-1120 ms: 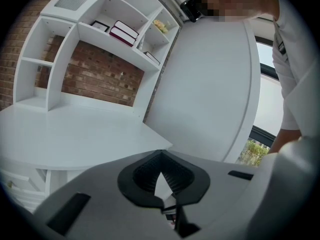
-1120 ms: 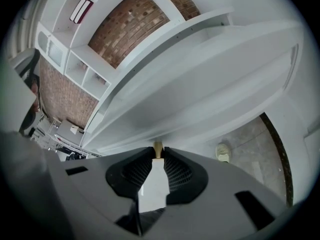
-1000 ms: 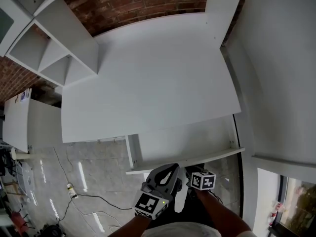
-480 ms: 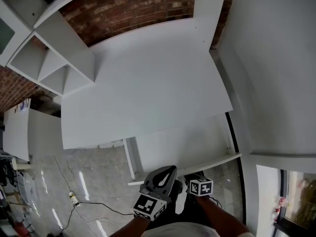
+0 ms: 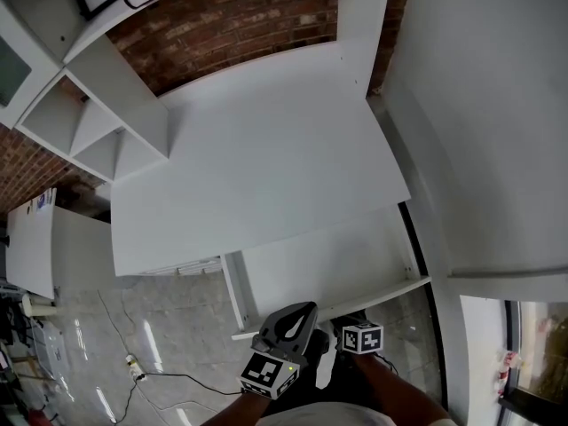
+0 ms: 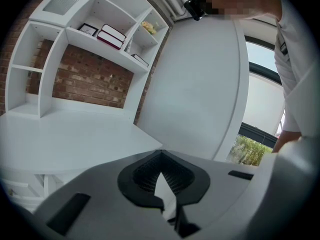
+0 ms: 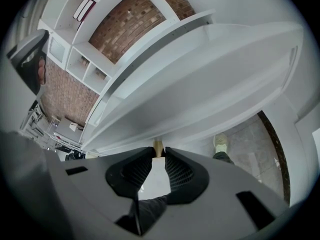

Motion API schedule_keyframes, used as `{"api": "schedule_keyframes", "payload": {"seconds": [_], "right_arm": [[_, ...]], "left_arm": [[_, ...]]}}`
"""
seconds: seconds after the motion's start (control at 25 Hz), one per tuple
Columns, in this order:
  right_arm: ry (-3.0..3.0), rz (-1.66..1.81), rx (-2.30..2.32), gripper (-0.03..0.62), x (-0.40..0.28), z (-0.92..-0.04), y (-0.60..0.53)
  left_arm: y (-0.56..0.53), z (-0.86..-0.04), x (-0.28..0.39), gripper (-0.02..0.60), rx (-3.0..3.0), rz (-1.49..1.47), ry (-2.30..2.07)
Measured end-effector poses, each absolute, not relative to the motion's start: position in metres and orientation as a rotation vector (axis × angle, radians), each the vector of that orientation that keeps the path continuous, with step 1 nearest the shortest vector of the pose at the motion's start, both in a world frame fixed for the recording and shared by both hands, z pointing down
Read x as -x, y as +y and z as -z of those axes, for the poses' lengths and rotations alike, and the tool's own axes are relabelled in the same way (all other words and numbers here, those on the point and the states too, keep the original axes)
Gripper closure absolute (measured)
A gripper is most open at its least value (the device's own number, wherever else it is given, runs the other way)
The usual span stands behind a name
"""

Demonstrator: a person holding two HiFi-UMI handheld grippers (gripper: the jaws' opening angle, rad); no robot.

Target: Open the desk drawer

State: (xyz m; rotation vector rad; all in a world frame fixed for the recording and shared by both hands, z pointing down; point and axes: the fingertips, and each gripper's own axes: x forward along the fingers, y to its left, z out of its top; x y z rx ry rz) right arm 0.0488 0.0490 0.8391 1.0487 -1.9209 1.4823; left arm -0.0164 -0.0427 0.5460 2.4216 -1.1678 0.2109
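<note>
The drawer sat pulled well out from under the white surface. The right claw was part-closed, pinching its small brass knob. The left claw was closed on nothing, idle. Risks: the knob was tiny, so an off-axis pull could slip it, and pulling further might bring the drawer right out.

desk top: white, smooth, matt | wall: rough red brick | floor: shiny stone tiles | drawer knob: tan, smooth
</note>
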Motion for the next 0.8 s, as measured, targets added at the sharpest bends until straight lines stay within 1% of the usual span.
{"api": "schedule_keyframes", "payload": {"seconds": [0.24, 0.36, 0.6, 0.8], "right_arm": [[-1.858, -1.525, -1.037, 0.517, -0.059, -0.827, 0.066], [-1.857, -1.495, -0.972, 0.517, -0.061, -0.809, 0.075], [-1.986, -1.467, -0.905, 0.540, -0.056, -0.746, 0.060], [-2.130, -1.412, -0.953, 0.553, -0.047, -0.682, 0.017]], "left_arm": [[-0.042, -0.543, 0.009, 0.574, -2.435, -0.199, -1.143], [-0.045, -0.539, 0.006, 0.572, -2.438, -0.187, -1.138], [-0.053, -0.523, 0.006, 0.572, -2.440, -0.170, -1.142], [-0.060, -0.503, 0.009, 0.574, -2.438, -0.164, -1.144]]}}
